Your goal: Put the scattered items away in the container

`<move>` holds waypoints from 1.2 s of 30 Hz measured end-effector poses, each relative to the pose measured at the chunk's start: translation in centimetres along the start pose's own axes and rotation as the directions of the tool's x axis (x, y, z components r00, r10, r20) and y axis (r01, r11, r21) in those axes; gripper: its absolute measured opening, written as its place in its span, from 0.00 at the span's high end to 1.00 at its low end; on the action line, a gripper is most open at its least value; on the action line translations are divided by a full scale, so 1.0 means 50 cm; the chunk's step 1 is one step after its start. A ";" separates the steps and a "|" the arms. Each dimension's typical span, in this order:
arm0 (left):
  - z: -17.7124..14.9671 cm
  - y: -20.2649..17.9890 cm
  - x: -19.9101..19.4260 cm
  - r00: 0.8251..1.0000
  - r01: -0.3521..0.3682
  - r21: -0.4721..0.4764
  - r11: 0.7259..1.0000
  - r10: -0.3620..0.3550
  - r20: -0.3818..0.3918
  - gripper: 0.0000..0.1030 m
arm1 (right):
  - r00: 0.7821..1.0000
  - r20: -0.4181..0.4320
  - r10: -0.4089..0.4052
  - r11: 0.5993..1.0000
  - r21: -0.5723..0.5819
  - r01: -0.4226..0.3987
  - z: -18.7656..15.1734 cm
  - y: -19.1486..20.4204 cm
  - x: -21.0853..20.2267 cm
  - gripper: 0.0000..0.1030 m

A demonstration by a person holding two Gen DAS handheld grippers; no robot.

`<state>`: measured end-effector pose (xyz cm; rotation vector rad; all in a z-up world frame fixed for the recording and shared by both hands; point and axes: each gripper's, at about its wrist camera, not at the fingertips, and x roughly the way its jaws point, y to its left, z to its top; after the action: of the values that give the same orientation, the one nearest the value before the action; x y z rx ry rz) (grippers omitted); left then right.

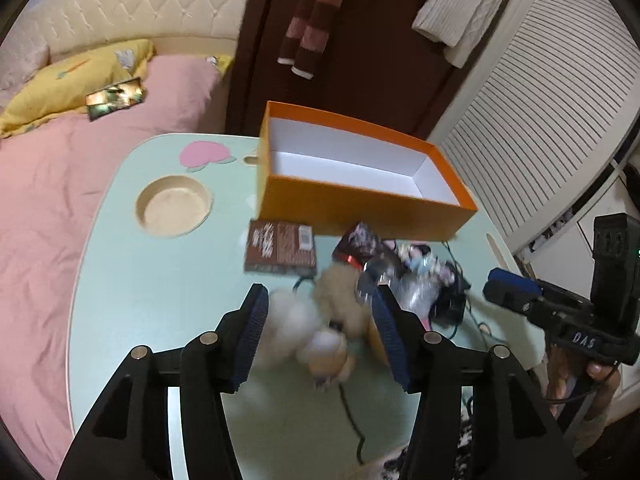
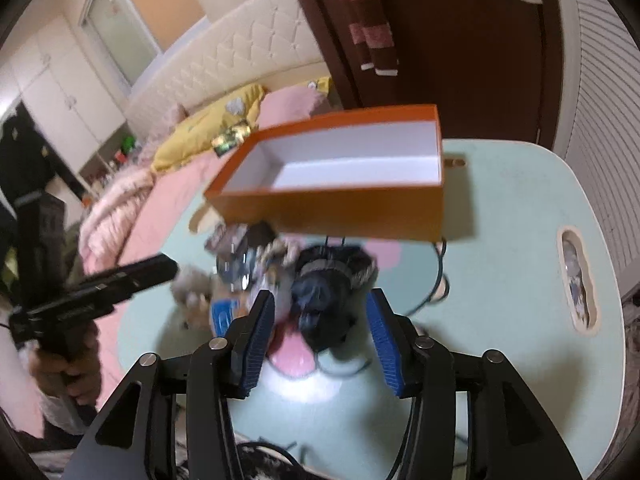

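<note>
An empty orange box [image 1: 360, 204] with a white inside stands at the back of the pale green table [image 1: 160, 280]; it also shows in the right wrist view [image 2: 344, 212]. In front of it lie a brown packet [image 1: 280, 248], a fluffy cream plush toy [image 1: 320, 328], shiny wrappers [image 1: 372, 252] and a black bundle with a cable [image 1: 448, 300]. My left gripper [image 1: 318, 292] is open, its fingers on either side of the plush toy. My right gripper [image 2: 322, 300] is open over a black item [image 2: 320, 304] and a pink patch [image 2: 290, 354].
A round wooden recess [image 1: 174, 206] is set in the table at the left. A pink bed [image 1: 48, 200] with a yellow pillow [image 1: 72, 84] lies beyond the table's left edge. A brown door [image 1: 360, 40] and a slatted white panel [image 1: 540, 120] stand behind the box.
</note>
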<state>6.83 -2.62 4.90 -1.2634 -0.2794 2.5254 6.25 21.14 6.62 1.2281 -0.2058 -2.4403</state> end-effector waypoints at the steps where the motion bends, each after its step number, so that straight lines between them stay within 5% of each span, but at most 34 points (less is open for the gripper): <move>1: -0.019 -0.003 -0.006 1.000 -0.001 -0.002 1.000 0.001 0.015 0.44 | 0.999 -0.009 -0.031 0.999 -0.033 0.031 -0.014 0.011 0.005 0.48; 4: -0.068 -0.010 -0.014 0.999 -0.034 -0.002 0.999 0.034 0.003 0.43 | 0.991 -0.015 -0.131 0.985 -0.116 0.129 -0.050 0.039 0.022 0.48; 11: -0.114 -0.029 0.014 0.983 -0.180 0.032 0.983 0.181 -0.036 0.43 | 0.986 -0.022 -0.167 0.977 -0.139 0.162 -0.095 0.055 0.070 0.46; 14: -0.130 -0.036 0.026 0.977 -0.212 0.070 0.975 0.214 -0.020 0.37 | 0.975 -0.009 -0.220 0.962 -0.166 0.216 -0.104 0.061 0.074 0.34; 18: -0.142 -0.052 0.045 0.962 -0.273 0.117 0.955 0.274 0.010 0.17 | 0.974 -0.008 -0.228 0.960 -0.170 0.223 -0.115 0.061 0.084 0.02; 25: -0.147 -0.042 0.053 0.953 -0.301 0.111 0.947 0.297 0.054 0.00 | 0.978 0.039 -0.203 0.961 -0.183 0.207 -0.126 0.062 0.087 0.00; 36: -0.153 -0.036 0.057 0.950 -0.308 0.102 0.946 0.299 0.090 0.00 | 0.979 0.059 -0.194 0.961 -0.190 0.202 -0.131 0.061 0.087 0.00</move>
<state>11.68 0.35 -1.24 -1.2535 0.0511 2.8028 9.99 16.88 0.37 1.1633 0.1503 -2.5827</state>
